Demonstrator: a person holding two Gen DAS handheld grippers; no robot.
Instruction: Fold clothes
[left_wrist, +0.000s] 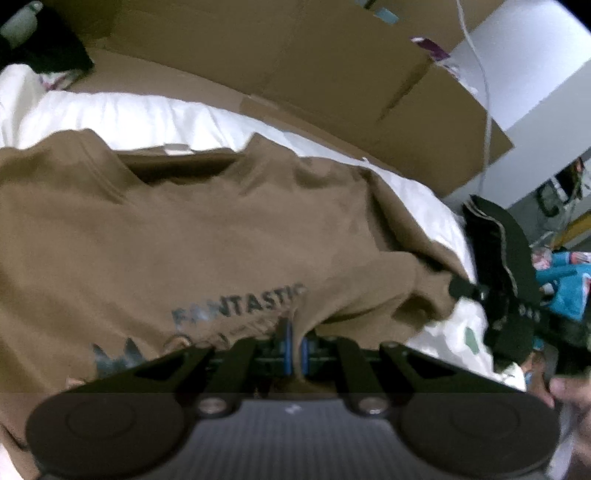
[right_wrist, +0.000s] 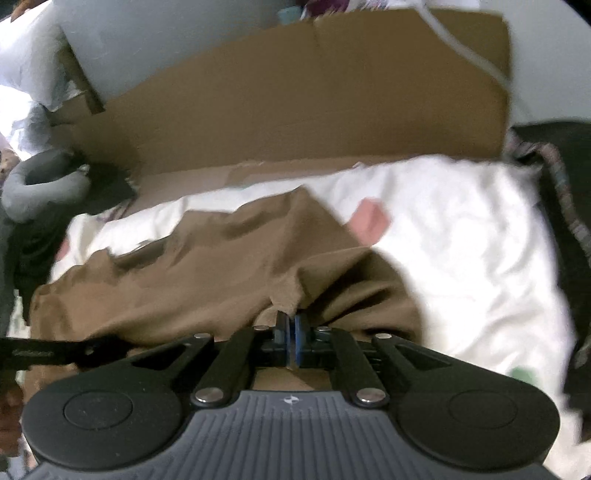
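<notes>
White bedding (right_wrist: 461, 258) is covering the work surface; flattened cardboard (right_wrist: 295, 110) is leaning along its far side against a pale wall (left_wrist: 535, 74); brown T-shirt (left_wrist: 184, 229) is lying spread on the bedding; left gripper (left_wrist: 294, 349) is pinching its printed front; right gripper (right_wrist: 291, 339) is clenching a fabric edge.

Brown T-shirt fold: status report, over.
Left gripper shut on brown T-shirt. Right gripper shut on its fabric too. Shirt lies on white bedding, rumpled. Nothing in the way.
</notes>
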